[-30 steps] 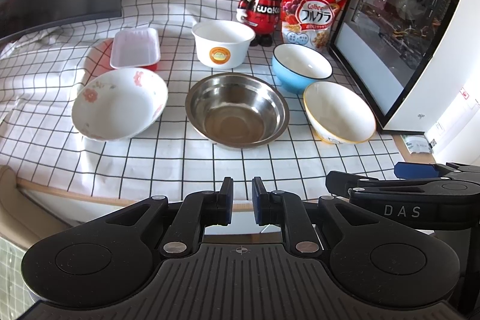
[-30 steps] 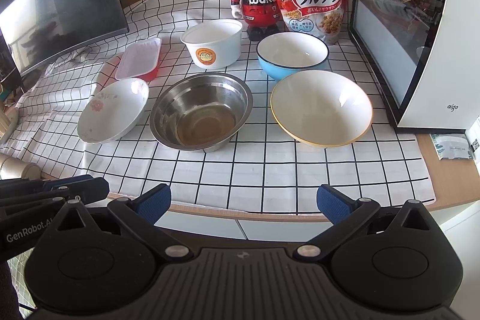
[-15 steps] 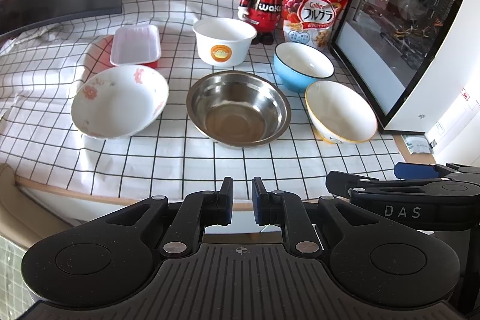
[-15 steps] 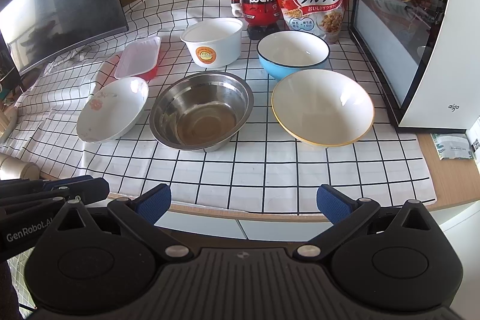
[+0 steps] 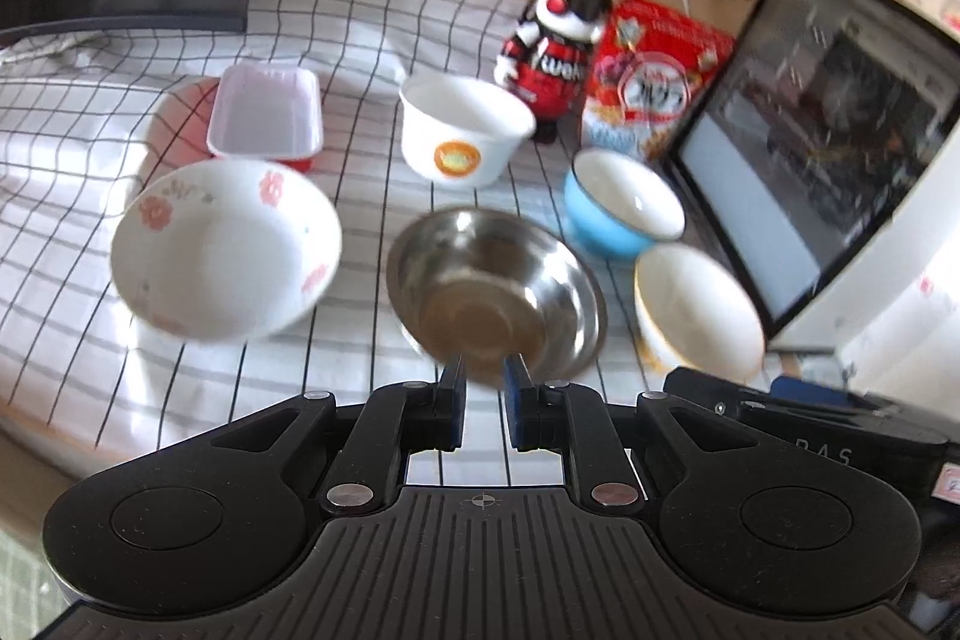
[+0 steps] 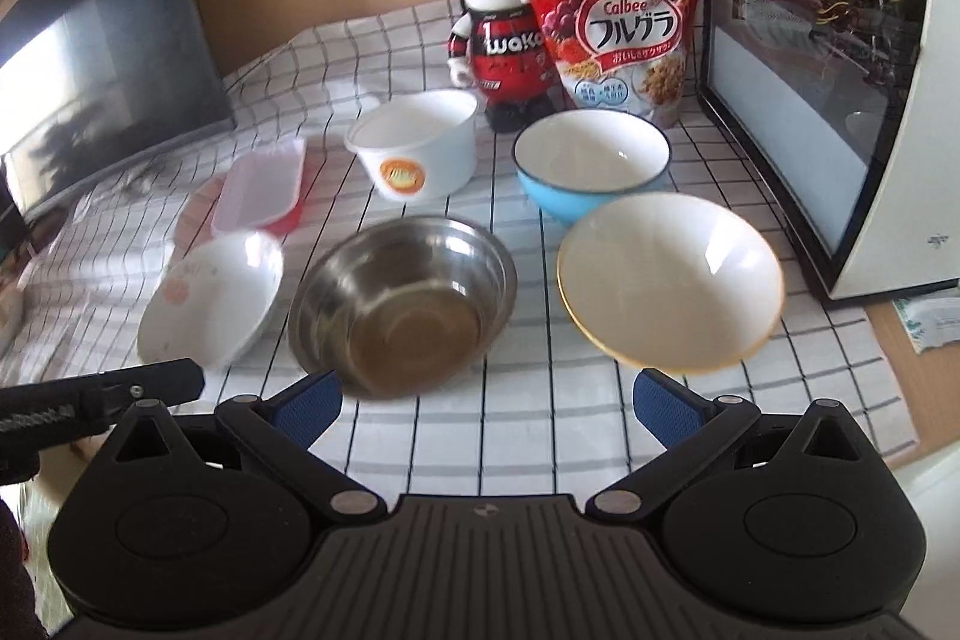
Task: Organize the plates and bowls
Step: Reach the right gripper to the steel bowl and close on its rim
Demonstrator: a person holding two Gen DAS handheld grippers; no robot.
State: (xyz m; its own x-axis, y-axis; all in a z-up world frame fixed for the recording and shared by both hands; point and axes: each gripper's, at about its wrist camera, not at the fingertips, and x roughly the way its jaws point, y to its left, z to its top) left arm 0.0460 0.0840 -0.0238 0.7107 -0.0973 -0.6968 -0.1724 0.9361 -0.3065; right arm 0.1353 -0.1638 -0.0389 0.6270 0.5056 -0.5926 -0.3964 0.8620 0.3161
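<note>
On the checked cloth [image 6: 540,436] the steel bowl [image 5: 495,292] sits untouched between its neighbours, and the nearly clenched, empty left gripper [image 5: 483,403] could knock its rim, while the right gripper [image 6: 486,409] gapes empty.

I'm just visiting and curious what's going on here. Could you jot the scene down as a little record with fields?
surface: checked cloth
front row: floral bowl, steel bowl, yellow-rimmed bowl
back row: pink tray, white cup bowl, blue bowl
behind: toy figure, cereal bag
left hand-held gripper: nearly shut, empty
right hand-held gripper: open, empty
stacking: none yet
</note>
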